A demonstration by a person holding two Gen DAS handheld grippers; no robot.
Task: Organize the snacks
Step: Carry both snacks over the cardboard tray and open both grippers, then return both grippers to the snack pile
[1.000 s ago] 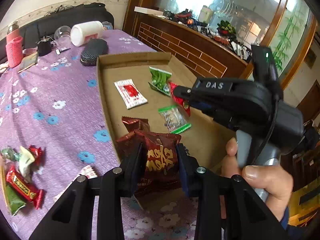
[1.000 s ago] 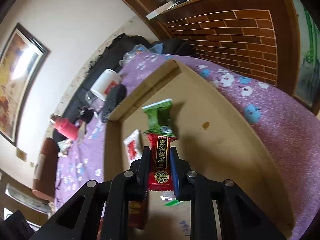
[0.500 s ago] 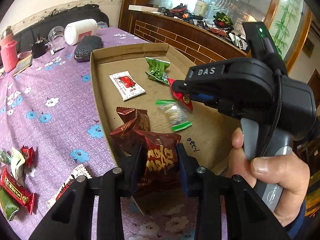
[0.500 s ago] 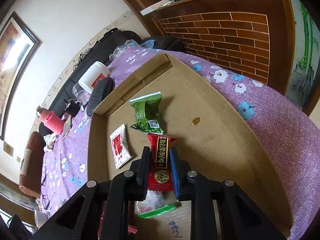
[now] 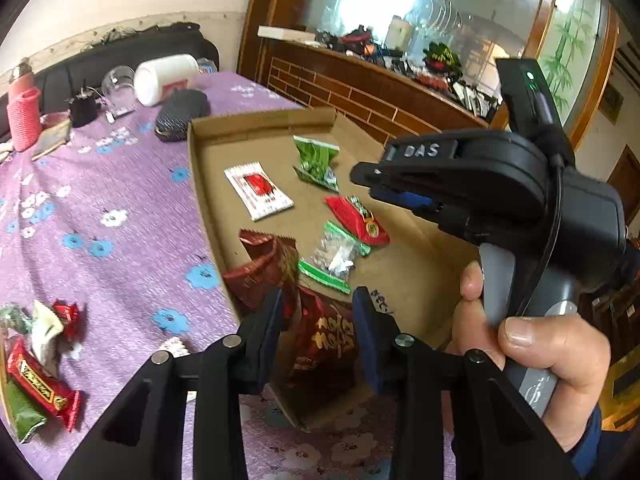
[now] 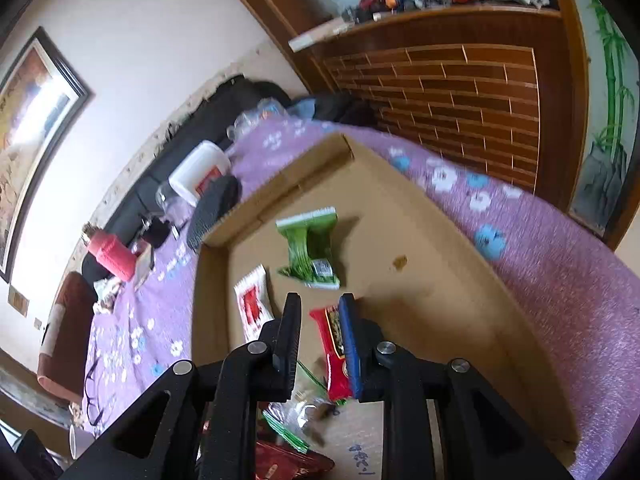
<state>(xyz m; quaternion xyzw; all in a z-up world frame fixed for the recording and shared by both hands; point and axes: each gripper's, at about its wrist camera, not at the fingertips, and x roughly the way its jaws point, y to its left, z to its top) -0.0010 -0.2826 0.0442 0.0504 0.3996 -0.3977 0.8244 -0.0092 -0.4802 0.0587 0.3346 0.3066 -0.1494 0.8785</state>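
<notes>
**Q:** Left claw [image 5: 318, 306]?
**A:** Jaws opening. The dark red bag [image 5: 328, 340] sits loosely between them at the box's [image 5: 256, 122] near edge, its lower part hidden behind the fingers.
**Q:** Right claw [image 6: 320, 304]?
**A:** Slightly parted, gripping nothing. The red packet [image 6: 330, 344] lies mid-box beneath it, its right side hidden behind one finger.

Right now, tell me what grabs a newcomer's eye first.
The shallow cardboard box on the purple flowered cloth, strewn with bright snack packets. The left gripper, jaws opening, has a dark red bag between them at the box's near edge. The right gripper hangs open over a red packet lying inside.
</notes>
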